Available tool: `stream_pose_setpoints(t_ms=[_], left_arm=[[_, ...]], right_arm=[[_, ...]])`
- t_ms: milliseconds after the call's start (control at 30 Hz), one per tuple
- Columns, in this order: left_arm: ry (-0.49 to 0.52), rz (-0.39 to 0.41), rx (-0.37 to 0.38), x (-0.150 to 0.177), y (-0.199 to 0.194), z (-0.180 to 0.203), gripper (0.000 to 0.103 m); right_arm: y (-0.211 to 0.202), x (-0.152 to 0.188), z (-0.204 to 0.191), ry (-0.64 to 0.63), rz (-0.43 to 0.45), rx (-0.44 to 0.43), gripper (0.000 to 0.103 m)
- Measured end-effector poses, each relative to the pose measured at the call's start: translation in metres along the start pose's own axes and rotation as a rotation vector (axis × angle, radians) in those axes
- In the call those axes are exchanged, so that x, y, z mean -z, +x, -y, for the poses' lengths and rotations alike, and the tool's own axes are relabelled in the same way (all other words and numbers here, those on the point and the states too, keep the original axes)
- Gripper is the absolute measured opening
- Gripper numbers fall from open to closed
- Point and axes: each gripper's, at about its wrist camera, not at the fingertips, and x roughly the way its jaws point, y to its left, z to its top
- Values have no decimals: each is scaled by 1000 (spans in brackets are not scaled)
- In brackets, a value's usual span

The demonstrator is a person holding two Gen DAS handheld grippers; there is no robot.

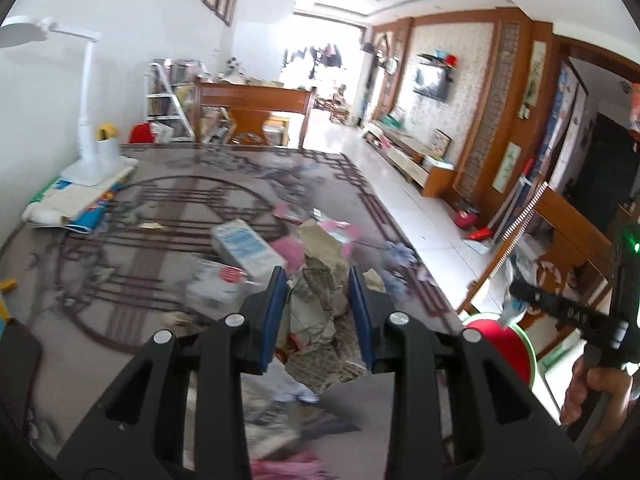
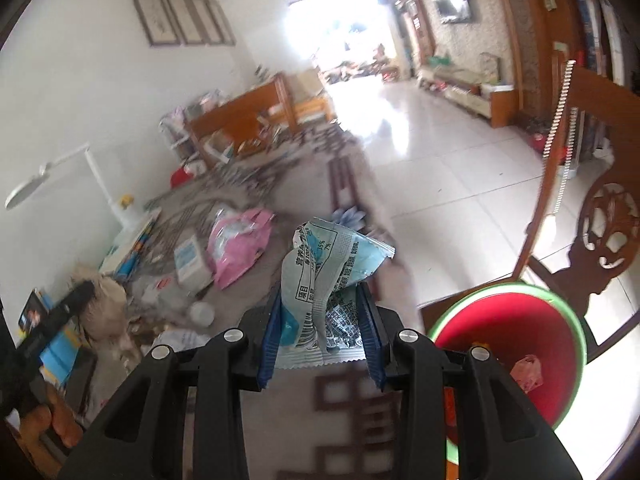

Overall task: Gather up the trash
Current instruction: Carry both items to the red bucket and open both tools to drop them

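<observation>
Grippers first. The left gripper [image 1: 320,292] is clamped on a crumpled wad of newspaper [image 1: 320,312], its blue pads pressing the wad from both sides; the paper bulges above and below the jaws and is carried clear of the table. The right gripper [image 2: 322,308] is closed on a pale blue printed wrapper [image 2: 320,276], pinched upright between the blue pads, with the wrapper's top flaring out above them.

A hand [image 1: 588,384] on the right gripper's handle shows at the right edge of the left wrist view. A hand [image 2: 48,420] on the left gripper's handle shows at the lower left of the right wrist view.

Below and ahead of both grippers lies a glass-topped table [image 1: 120,208] with a dark geometric pattern. Loose litter remains on it: a white and blue carton [image 1: 244,246], a pink bag [image 2: 240,244], and smaller scraps and bits of paper, blurred. A white desk lamp [image 1: 90,120] stands on the far left of the table on a stack of papers.

A red bin with a green rim [image 2: 516,344] stands just right of the table, beside a carved wooden chair [image 2: 600,240]. In the right wrist view a pink scrap [image 2: 528,372] already lies inside it. The right gripper hangs near the bin, to its left; the left gripper is farther over the table.
</observation>
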Motion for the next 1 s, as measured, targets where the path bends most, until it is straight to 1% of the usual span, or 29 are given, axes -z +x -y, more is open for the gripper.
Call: stream_pose_setpoints(t_ms=[233,433,667,767,867,1000], left_arm=[[3,-64,83,6,24,35,31],[39,-91,132,7,38,63,31],[56,-116,189,10,53,91,31],[55,-142,224,12,64,107,31],[45,-198,281,19,82,130,31],[54,-257,339,29,99,159,31]], right_arm=[[-1,-1,31,74,-6,36,36],[-8,-5,59,162,15,62,36],[-7,-4,71,181,-3,91,38],[-8,-3,80,192,-6,127,39],[-8,-1,97,247,-17,171,41],[-16,3,129,351,-3,213,42]])
